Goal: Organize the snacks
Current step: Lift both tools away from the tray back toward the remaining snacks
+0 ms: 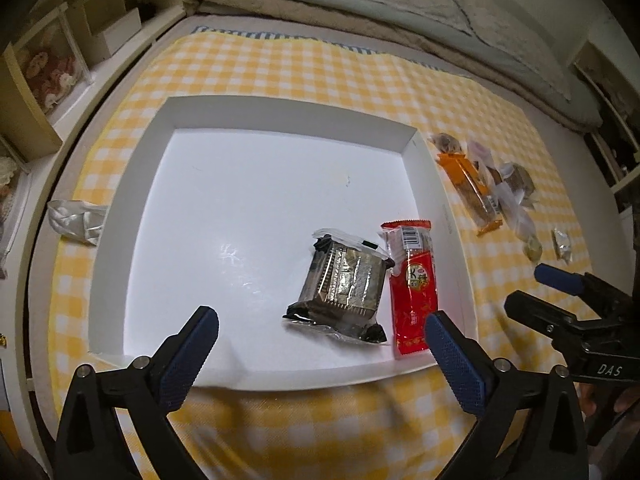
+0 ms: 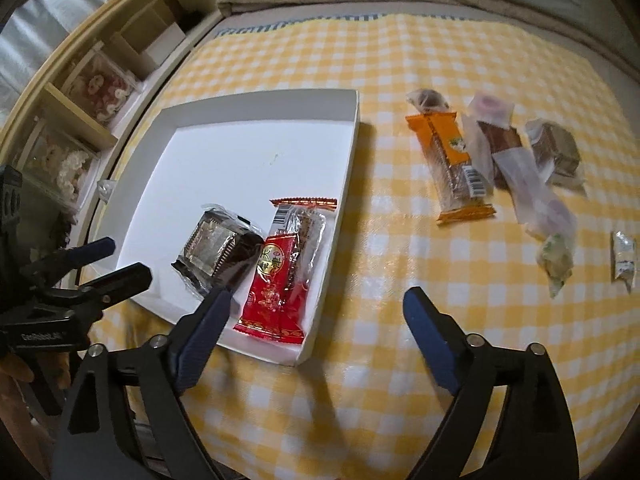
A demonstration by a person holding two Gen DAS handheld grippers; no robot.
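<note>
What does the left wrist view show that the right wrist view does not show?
Only the left wrist view: a crumpled white wrapper left of the tray. Only the right wrist view: nothing notable; its loose snacks are merely clearer. Both: the white cardboard tray holding a red snack packet and a dark square foil-wrapped cake, the orange-wrapped bar outside it, and both open claws.

The left gripper [image 1: 322, 334] is pointing steeply downward, its jaws standing wide apart with nothing between the blue pads [image 1: 188, 360]. The right gripper [image 2: 316, 332] is tilting down at much the same angle beside it, its jaws likewise spread wide and gripping nothing. Each one is showing at the edge of the other's view: the right at the left wrist's far right, the left at the right wrist's far left, where part of a hand [image 2: 16, 372] is wrapping its black handle.
</note>
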